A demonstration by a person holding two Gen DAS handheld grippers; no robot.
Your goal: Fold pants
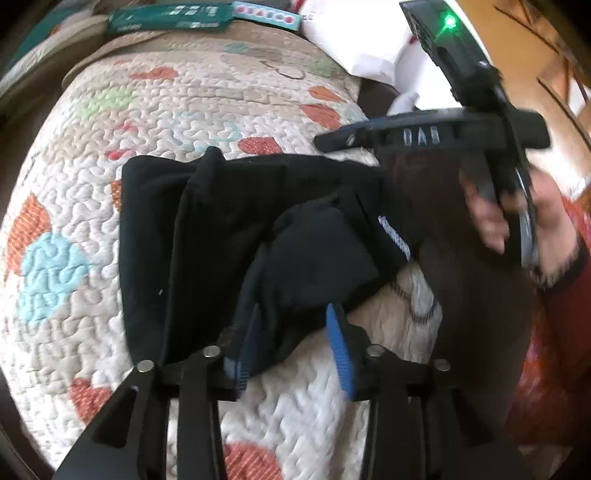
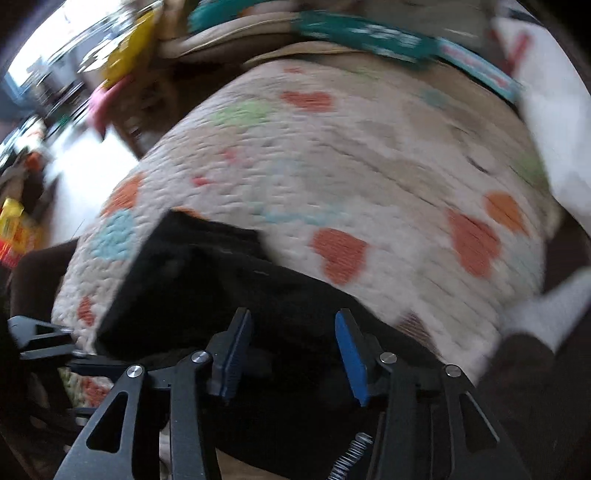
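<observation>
The black pants (image 1: 207, 240) lie folded into a compact pile on a quilted cover (image 1: 147, 110), with a small white label (image 1: 395, 236) on their right edge. My left gripper (image 1: 295, 343) hovers at the near edge of the pile. Its blue pads (image 1: 338, 347) stand apart, and the cloth beneath them is not pinched. In the blurred right wrist view, my right gripper (image 2: 293, 350) is over the pants (image 2: 192, 280), open with nothing between its pads (image 2: 351, 354). A hand (image 1: 491, 218) holds the right gripper's handle at the right of the left wrist view.
The quilt (image 2: 369, 166) is white with orange, teal and green patches and covers a rounded cushion. Teal packets (image 1: 170, 18) and white bags (image 1: 369, 55) lie at its far edge. Beyond its left side, a cluttered floor (image 2: 74, 173) is visible.
</observation>
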